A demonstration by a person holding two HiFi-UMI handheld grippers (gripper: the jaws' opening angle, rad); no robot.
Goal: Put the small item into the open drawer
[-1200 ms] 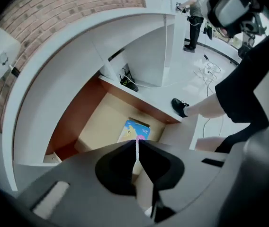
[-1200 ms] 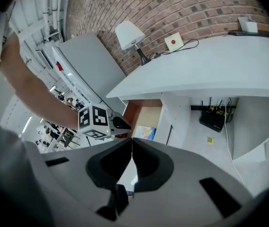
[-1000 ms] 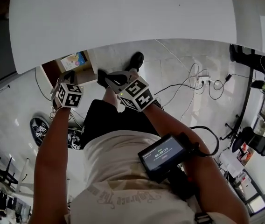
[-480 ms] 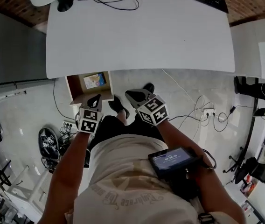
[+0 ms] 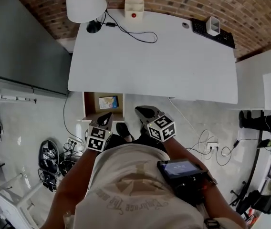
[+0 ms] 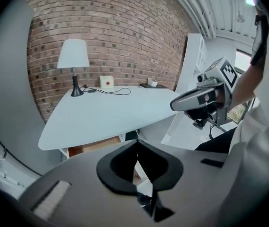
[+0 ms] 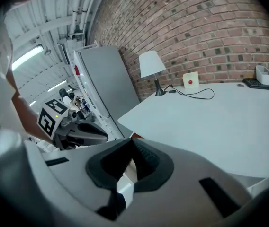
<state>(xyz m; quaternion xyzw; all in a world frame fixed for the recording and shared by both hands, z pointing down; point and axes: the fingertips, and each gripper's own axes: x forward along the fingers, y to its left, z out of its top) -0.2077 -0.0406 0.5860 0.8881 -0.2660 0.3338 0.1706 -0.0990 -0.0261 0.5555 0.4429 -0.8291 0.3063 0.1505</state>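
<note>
White lamp (image 5: 85,1), cone shade, could get knocked on a reach to the far edge. Wooden open drawer (image 5: 95,104) sits under the smooth matte table (image 5: 173,66). Left hand-held gripper (image 5: 107,117): jaws together, empty. Probable small item, a boxy white holder with a red dot (image 5: 134,7), stands near the lamp, well apart from the drawer. Right hand-held gripper (image 5: 142,111): jaws together, empty.

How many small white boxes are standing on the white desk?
2: a box with a red dot beside the lamp, a box by the keyboard, far right. None seems hidden.
</note>
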